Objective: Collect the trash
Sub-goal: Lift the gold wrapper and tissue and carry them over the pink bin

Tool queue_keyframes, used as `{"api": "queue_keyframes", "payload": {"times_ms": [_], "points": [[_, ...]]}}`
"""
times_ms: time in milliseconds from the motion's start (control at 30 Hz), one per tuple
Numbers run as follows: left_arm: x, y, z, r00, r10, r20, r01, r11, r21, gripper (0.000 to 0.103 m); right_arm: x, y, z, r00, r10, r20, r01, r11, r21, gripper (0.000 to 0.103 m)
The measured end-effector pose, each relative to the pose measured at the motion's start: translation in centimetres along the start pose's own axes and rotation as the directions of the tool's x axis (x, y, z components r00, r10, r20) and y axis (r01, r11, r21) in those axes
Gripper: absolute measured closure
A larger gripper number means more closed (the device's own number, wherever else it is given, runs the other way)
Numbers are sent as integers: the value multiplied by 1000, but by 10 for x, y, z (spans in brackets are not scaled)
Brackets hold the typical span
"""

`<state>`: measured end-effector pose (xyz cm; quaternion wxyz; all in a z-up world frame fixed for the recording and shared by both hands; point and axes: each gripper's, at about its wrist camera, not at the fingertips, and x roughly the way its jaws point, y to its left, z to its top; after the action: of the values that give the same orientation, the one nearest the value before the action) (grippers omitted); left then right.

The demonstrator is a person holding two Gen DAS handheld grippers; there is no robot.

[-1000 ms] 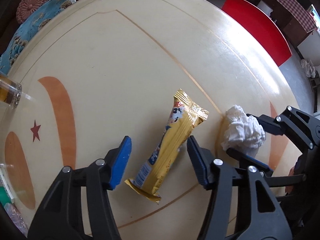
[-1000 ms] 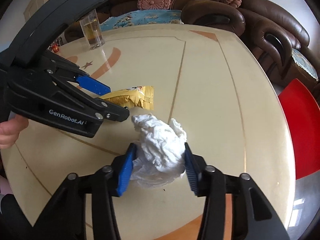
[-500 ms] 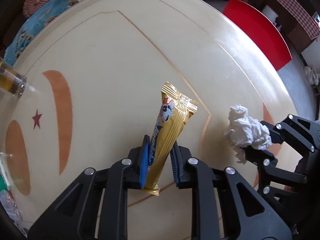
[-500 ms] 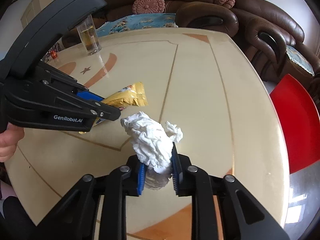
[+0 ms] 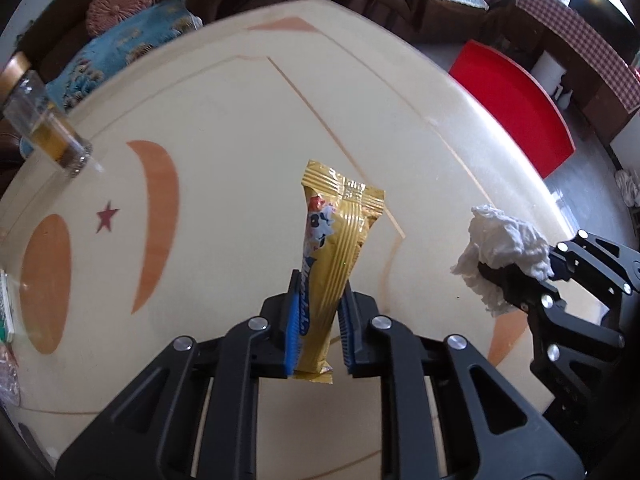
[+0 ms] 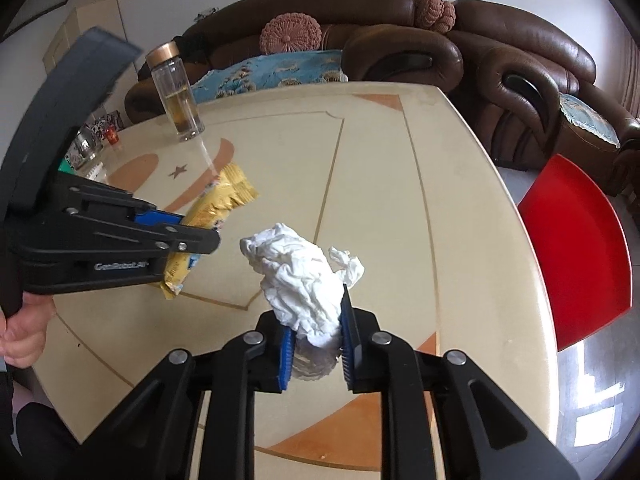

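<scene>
1. The left gripper [image 5: 318, 328] is clamped on a gold snack wrapper [image 5: 336, 256]; its blue pads [image 5: 294, 332] press the wrapper's lower part from both sides, and the jaws have just been closing onto it.
2. The wrapper stands up out of that gripper, its crimped top end well ahead of the fingertips and its bottom seam poking out just behind the pads. It hangs clear of the worktop [image 5: 224, 128].
3. The right gripper [image 6: 316, 340] is shut on a crumpled white tissue [image 6: 304, 280]. Its jaws have likewise just been closing, and the wad is squeezed between the blue pads [image 6: 285, 354], bulging out ahead of and above the fingertips.
4. From the left wrist view, the tissue sits off to that gripper's right, held in the other gripper's black fingers. From the right wrist view, the wrapper is off to the left and a little ahead, pinched in the left gripper.
5. A hand [image 6: 22, 332] shows at the rear of the left gripper's frame.
6. Far ahead and to the left of both grippers, a glass bottle [image 6: 176, 96] with a copper-coloured cap stands on the worktop, amber liquid in its lower part.
7. Past the worktop's right edge is a red chair [image 6: 576, 256]; beyond the far edge, a brown leather sofa [image 6: 400, 40].
</scene>
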<state>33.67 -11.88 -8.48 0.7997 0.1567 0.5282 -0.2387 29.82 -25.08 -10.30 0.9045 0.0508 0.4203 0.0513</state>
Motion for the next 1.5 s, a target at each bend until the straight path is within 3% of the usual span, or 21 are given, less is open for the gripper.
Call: {"api": "queue_keyframes", "payload": {"times_ms": [233, 533, 767, 1133, 1500], "points": [[-41, -6, -14, 996, 34, 88, -33, 999, -12, 85, -19, 1, 3, 1000, 15, 28, -15, 1000, 17, 84], [-106, -19, -49, 980, 53, 190, -46, 998, -43, 85, -82, 27, 3, 992, 54, 114, -51, 998, -28, 84], [-160, -27, -88, 963, 94, 252, -82, 995, -61, 85, -135, 59, -11, 987, 43, 156, -35, 998, -58, 84], [-219, -45, -154, 945, 106, 310, -79, 992, -100, 85, -225, 94, -41, 979, 6, 206, 16, 995, -101, 84], [-248, -68, -205, 938, 75, 339, -50, 995, -83, 85, -282, 117, -78, 971, 14, 239, 19, 991, -132, 84]]}}
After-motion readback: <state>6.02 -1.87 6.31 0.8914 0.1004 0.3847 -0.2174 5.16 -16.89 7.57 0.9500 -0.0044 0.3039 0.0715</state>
